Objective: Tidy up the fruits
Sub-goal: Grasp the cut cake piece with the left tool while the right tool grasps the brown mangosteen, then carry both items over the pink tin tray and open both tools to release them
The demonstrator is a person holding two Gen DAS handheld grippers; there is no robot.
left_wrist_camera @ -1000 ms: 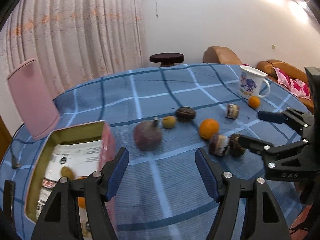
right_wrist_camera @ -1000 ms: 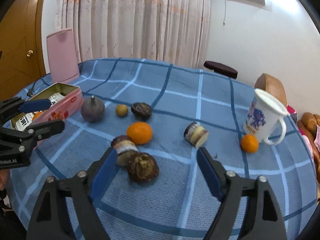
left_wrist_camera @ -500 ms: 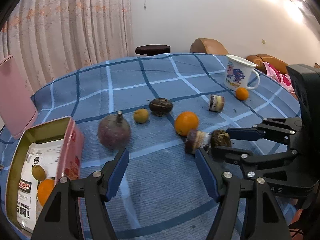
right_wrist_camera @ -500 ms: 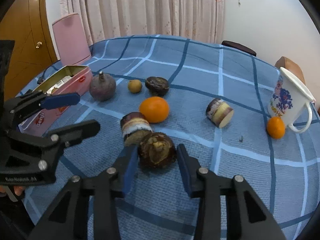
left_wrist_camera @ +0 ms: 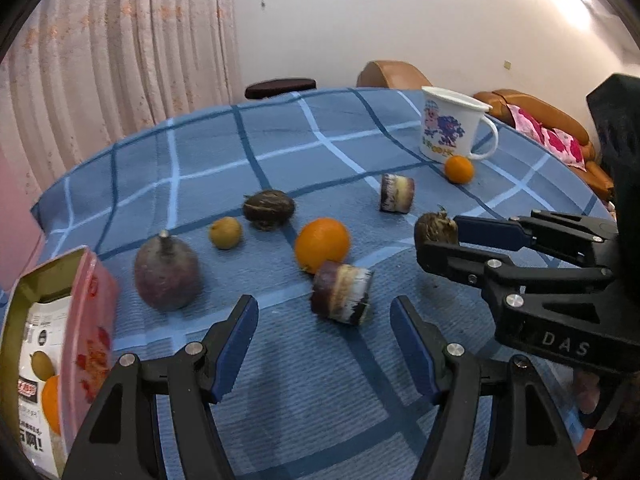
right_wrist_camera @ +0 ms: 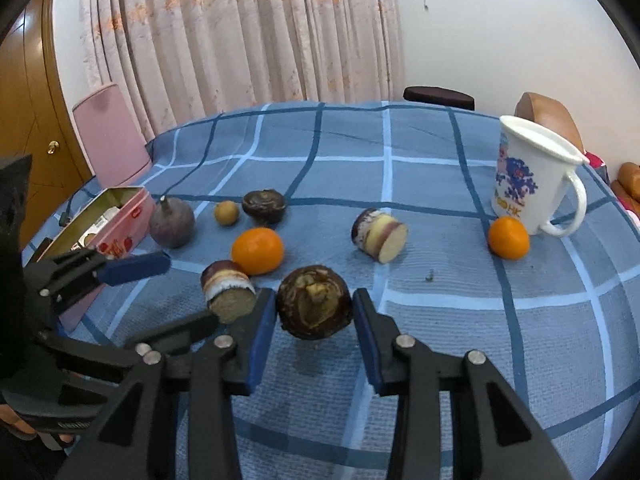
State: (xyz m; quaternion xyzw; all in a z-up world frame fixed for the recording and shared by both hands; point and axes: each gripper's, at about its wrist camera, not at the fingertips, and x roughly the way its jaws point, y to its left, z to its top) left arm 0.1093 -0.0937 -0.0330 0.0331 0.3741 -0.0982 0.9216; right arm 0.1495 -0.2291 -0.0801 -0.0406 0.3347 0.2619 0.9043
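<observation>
Surface [right_wrist_camera: 440, 184]: round, draped in blue cloth with a light and dark blue check; carries all the fruit, the tin and the mug.
Tin [left_wrist_camera: 90, 320]: open rectangular pink metal box with red print, at the left edge; paper liner inside, with a small yellow-green fruit and an orange one lying on it.
Mug [right_wrist_camera: 528, 184]: white enamel with a blue cartoon print and a handle, upright at the far right.
Left gripper [left_wrist_camera: 324, 344]: black frame, blue-padded fingers [left_wrist_camera: 236, 344] wide apart, gripping nothing; hovers just short of the nearer cut piece.
Right gripper [right_wrist_camera: 314, 312]: black frame, blue-padded fingers [right_wrist_camera: 262, 332] clamped on the dark brown round fruit [right_wrist_camera: 314, 302], one pad on each side; whether lifted off the cloth, unclear.
Dull purple round fruit with a stub stem [left_wrist_camera: 166, 274]: just right of the tin.
Large orange [left_wrist_camera: 322, 244]: mid-surface, touching or nearly touching the nearer cut piece.
Nearer cut piece [left_wrist_camera: 340, 298]: short purple-skinned cylinder with pale banding, on its side.
Farther cut piece [right_wrist_camera: 380, 238]: same kind, pale cut face showing, alone between the large orange and the mug.
Dark brown wrinkled fruit [left_wrist_camera: 268, 210]: behind the large orange.
Small orange [right_wrist_camera: 508, 238]: touching or just beside the mug's base.
Small yellow-brown round fruit [left_wrist_camera: 226, 232]: between the purple fruit and the wrinkled one.
</observation>
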